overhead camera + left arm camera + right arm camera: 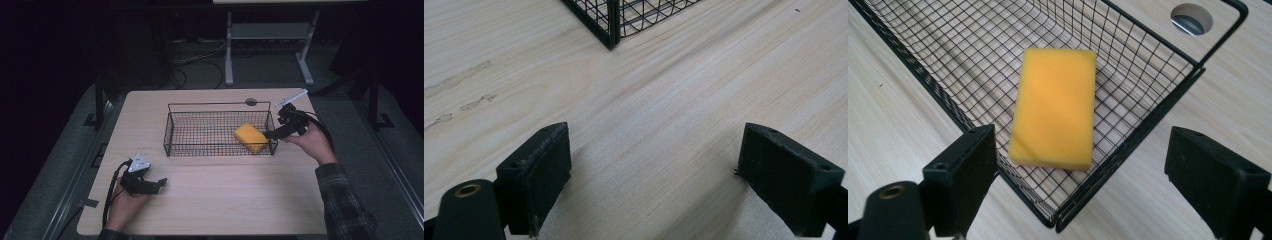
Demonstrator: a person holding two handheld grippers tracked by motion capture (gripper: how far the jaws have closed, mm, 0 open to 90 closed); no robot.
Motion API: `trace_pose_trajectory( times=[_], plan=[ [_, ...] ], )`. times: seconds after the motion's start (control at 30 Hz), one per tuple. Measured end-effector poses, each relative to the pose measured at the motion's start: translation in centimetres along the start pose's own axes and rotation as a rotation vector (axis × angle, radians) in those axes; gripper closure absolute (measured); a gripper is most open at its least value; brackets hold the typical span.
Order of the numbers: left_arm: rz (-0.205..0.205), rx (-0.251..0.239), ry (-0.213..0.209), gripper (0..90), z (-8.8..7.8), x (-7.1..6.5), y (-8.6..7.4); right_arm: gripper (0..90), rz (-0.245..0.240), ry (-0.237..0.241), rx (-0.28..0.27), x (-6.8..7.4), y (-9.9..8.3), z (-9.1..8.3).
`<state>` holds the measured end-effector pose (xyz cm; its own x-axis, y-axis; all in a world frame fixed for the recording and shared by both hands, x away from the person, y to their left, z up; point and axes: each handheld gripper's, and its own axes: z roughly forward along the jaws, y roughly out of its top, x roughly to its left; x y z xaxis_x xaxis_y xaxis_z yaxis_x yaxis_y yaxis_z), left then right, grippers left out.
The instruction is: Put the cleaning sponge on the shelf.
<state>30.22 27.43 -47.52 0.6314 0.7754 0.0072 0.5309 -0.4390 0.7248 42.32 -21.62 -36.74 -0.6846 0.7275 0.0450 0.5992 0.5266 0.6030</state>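
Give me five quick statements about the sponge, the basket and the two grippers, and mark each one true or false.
1. The yellow sponge lies inside the black wire basket. True.
2. The right gripper is clamped on the sponge. False: its jaws stand apart with nothing between the pads.
3. The left gripper is open over bare wooden table. True.
4. The sponge sits at the basket's left end in the high view. False: it sits at the right end, near the right gripper.
5. A second sponge lies on the table beside the left gripper. False: only wood shows there.
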Motion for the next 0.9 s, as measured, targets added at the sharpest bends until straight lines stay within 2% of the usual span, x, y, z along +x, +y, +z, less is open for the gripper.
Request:
trace_pose_trajectory(
  times=[0.47, 0.9],
  plan=[
    [0.001, 0.000, 0.000, 12.9, 0.0, 0.0, 0.0, 8.0, 0.051, -0.018, -0.053, 0.4, -3.6, -1.2],
    [0.000, 0.000, 0.000, 12.8, 0.0, 0.0, 0.0, 3.2, 0.075, -0.033, -0.065, 1.6, -7.3, -1.5]
  ],
)
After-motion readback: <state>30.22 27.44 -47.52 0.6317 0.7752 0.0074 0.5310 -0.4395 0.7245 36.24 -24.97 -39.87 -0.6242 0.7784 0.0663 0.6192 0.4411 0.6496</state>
